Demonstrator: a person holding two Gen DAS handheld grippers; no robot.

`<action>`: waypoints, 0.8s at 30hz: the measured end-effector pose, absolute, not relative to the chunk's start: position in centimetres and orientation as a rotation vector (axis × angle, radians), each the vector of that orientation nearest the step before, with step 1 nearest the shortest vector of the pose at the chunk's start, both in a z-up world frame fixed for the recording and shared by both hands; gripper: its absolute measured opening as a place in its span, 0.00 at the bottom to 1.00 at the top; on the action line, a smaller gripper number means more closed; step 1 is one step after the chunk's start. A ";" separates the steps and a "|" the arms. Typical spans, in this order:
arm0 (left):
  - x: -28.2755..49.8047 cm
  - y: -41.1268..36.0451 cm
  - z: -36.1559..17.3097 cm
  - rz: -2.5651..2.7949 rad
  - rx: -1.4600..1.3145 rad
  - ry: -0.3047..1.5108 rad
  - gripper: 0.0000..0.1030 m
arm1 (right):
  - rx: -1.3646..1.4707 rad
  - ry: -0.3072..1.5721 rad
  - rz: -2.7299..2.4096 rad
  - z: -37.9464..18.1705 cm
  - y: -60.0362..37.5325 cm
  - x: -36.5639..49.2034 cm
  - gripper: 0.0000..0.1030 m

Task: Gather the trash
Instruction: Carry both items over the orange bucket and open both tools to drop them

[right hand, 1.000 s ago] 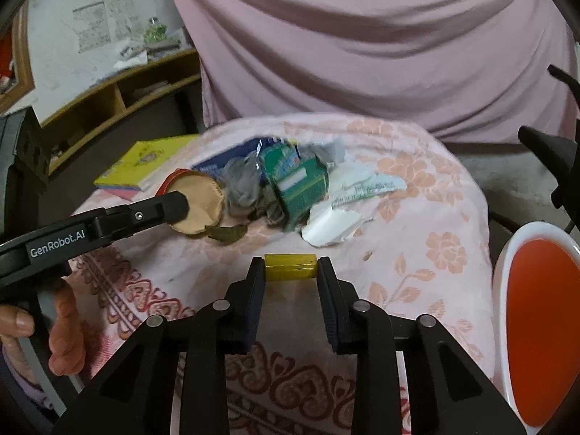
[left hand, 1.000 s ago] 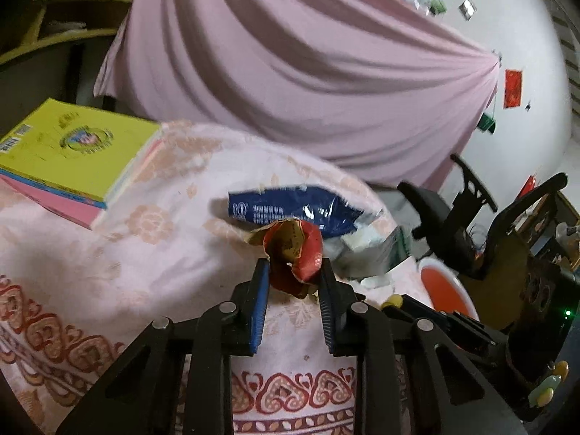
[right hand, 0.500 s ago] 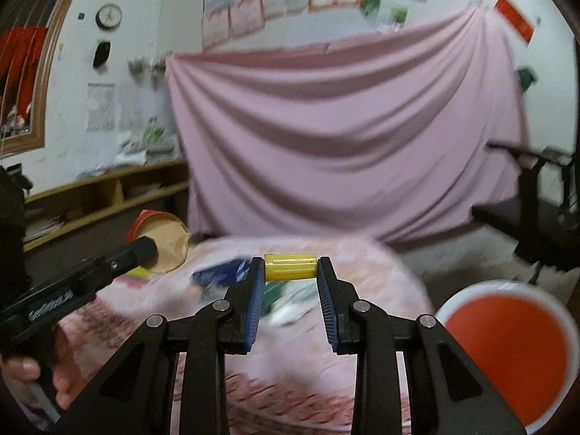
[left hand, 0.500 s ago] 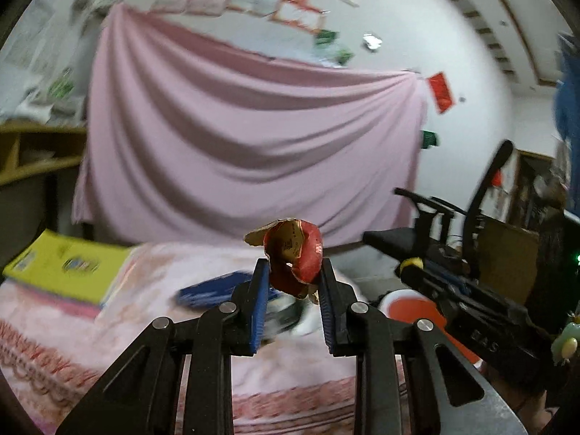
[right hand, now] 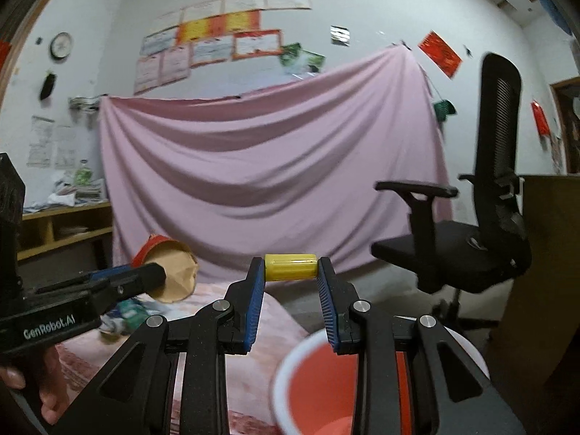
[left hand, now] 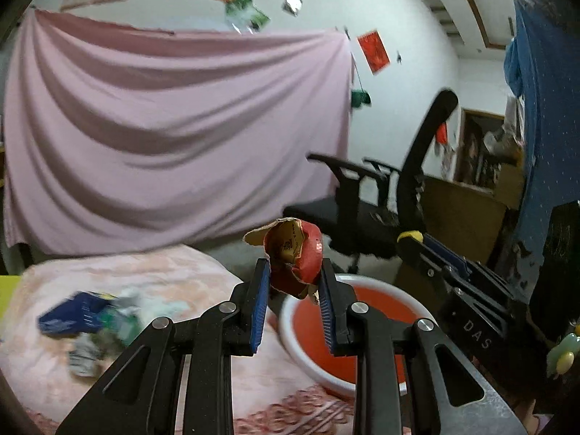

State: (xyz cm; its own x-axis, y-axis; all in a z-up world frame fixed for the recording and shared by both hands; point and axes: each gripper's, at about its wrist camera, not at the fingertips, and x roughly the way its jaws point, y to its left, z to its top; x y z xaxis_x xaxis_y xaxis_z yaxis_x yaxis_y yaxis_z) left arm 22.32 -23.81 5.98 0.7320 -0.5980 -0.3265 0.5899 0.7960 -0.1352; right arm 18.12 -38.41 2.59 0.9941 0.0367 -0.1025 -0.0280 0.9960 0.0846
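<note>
The left tongs (left hand: 294, 290) are clamped on one crumpled red paper cup (left hand: 295, 259), its torn cardboard rim bent and its wall creased, held in the air above the near rim of the bin (left hand: 286, 330). The right tongs (right hand: 290, 291) pinch one smooth yellow cylinder (right hand: 290, 267) end to end between ribbed blue pads, above the same round, white-rimmed, red-lined bin. On the bench (left hand: 152, 272), draped in soft pink floral cloth, a blurred heap of wrappers (left hand: 94, 320) lies near its left edge.
</note>
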 end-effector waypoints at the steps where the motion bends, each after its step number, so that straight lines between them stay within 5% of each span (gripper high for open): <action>1: 23.0 -24.9 5.7 -0.663 -0.023 0.400 0.22 | 0.091 0.116 0.025 2.5 -38.9 18.3 0.26; 14: 28.3 -29.3 4.5 -0.714 -0.070 0.696 0.28 | 0.245 0.297 -0.031 -0.2 -44.1 20.2 0.28; 18: 29.4 -29.7 3.9 -0.727 -0.116 0.748 0.36 | 0.314 0.325 -0.045 -0.9 -45.7 20.4 0.43; 24: 30.0 -29.5 3.8 -0.704 -0.122 0.766 0.38 | 0.373 0.348 -0.053 -1.5 -47.1 20.7 0.44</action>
State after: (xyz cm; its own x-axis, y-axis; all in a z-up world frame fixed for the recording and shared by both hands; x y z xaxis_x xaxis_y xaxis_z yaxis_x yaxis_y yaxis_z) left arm 29.97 -29.51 3.77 0.5064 -0.6252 -0.5939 0.5396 0.7670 -0.3472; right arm 20.68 -47.11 -1.50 0.9392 0.0126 -0.3431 0.1146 0.9305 0.3479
